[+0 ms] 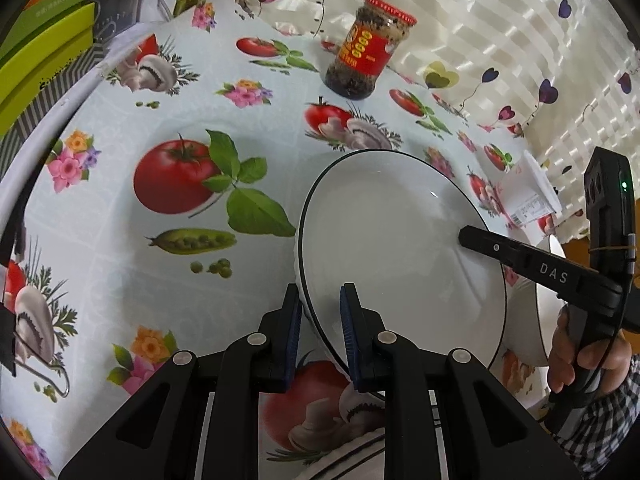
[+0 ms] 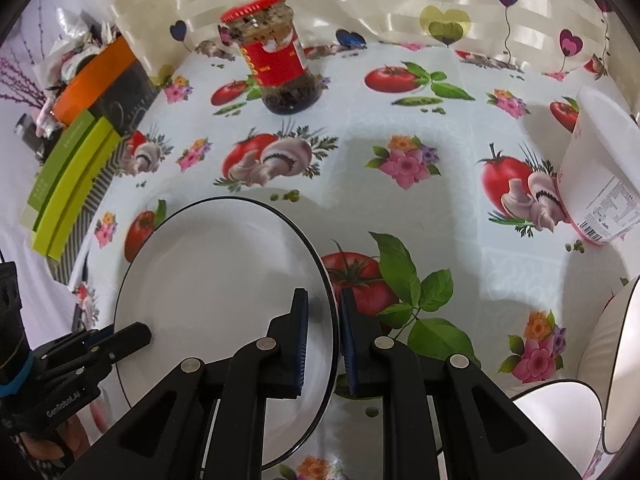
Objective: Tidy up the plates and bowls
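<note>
A white plate with a thin black rim [image 1: 400, 248] [image 2: 220, 280] is held between both grippers over the patterned tablecloth. My left gripper [image 1: 320, 314] is shut on its left rim, one blue pad above and one below. My right gripper [image 2: 324, 312] is shut on the opposite rim. In the left wrist view the right gripper [image 1: 466, 238] reaches in from the right, its upper finger lying on the plate's face. The left gripper [image 2: 138, 334] shows at the plate's lower left in the right wrist view. White black-rimmed bowls [image 2: 560, 420] [image 1: 532, 320] sit to the right.
A red-lidded jar [image 1: 368, 48] [image 2: 276, 68] stands at the back by the curtain. A white tub with a barcode [image 2: 600, 176] lies tipped at the right. Green and orange boxes [image 2: 72, 184] line the left edge. A person's hand [image 1: 580, 352] grips the right handle.
</note>
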Demonstrator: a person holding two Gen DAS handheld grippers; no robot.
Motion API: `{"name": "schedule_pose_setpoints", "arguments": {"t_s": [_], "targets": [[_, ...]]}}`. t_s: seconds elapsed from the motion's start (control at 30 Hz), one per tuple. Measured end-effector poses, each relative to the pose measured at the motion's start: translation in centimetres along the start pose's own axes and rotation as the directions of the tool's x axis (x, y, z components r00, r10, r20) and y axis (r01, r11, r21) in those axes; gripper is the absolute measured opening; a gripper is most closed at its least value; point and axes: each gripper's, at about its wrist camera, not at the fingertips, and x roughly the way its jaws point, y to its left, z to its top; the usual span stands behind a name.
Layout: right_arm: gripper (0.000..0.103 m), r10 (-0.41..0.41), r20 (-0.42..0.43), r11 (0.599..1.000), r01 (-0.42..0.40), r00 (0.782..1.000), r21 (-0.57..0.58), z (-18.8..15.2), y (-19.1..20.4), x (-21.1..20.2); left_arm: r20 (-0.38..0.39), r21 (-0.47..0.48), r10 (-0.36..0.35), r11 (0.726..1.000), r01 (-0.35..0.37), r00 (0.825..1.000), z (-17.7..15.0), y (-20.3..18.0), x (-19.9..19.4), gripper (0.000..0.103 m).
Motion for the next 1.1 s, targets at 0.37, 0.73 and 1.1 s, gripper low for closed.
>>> {"name": "schedule_pose_setpoints", "arguments": {"t_s": [0.37,0.73,1.1], "targets": [[0.016,0.026,0.037,1.000,-0.026,0.999,0.000,-0.4,1.1,-3.2,0.034,0.007,0.004,1.000,-0.004,0.999,-0.4,-0.5,-2.7,0.020],[0.016,0.059,0.057,0.998,-0.060,0.997,0.009,-3.4,2.5,-7.2,0.067,0.011,-0.001,1.000,0.000,0.998,-2.2,-1.0,-6.4,0.020],[0.016,0.081,0.049,0.997,-0.081,0.996,0.009,-8.2,4.3,-9.8,0.059,-0.008,0.006,1.000,-0.006,0.998,-6.2,-0.4,-8.6,0.021]]}}
